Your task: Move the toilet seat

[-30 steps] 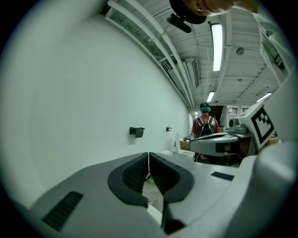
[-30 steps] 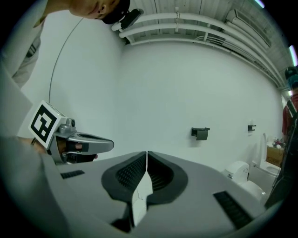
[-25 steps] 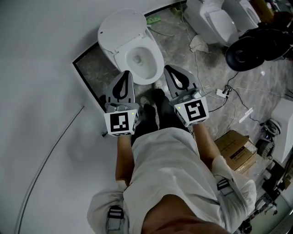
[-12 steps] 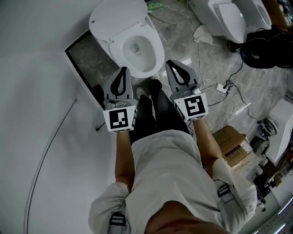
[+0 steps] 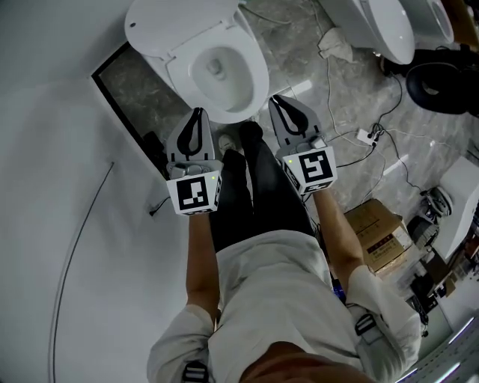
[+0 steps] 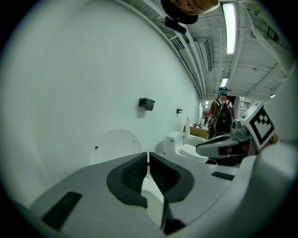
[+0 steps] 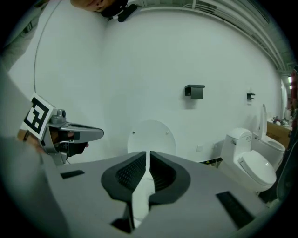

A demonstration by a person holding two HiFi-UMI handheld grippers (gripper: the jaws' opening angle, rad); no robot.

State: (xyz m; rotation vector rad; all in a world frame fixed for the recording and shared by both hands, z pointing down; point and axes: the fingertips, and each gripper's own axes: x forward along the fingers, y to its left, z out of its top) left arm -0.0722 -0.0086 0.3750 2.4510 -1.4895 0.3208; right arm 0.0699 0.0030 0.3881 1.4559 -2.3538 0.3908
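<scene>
Cable: thin grey cable (image 5: 69, 254) curves over the white floor, left side of the head view.
Floor panel: dark stone-look panel (image 5: 135, 93) under the toilet, upper left.
Lid: white lid (image 5: 176, 22) stands raised at the top of the head view. It shows as a pale disc against the wall in the left gripper view (image 6: 115, 145) and the right gripper view (image 7: 151, 135).
Toilet seat: white ring (image 5: 254, 81) lying down on the bowl (image 5: 215, 69), upper centre, just above both gripper tips in the head view. Neither gripper touches it.
Left gripper: (image 5: 197, 114) held left of the legs, tips aimed at the bowl's near edge. Jaws closed together with only a thin slit and nothing between them (image 6: 148, 162).
Legs: black trousers (image 5: 247, 191), centre, between the two grippers.
Right gripper: (image 5: 279, 102) right of the legs, level with the left one. Jaws pressed together and empty (image 7: 148, 163).
Wall holder: dark fitting on the white wall (image 7: 194, 91).
Power strip: white, with cables (image 5: 365, 136), on the grey floor, right of centre.
Second toilet: white, lid down (image 5: 385, 26), upper right.
Cardboard box: (image 5: 380, 238), lower right.
</scene>
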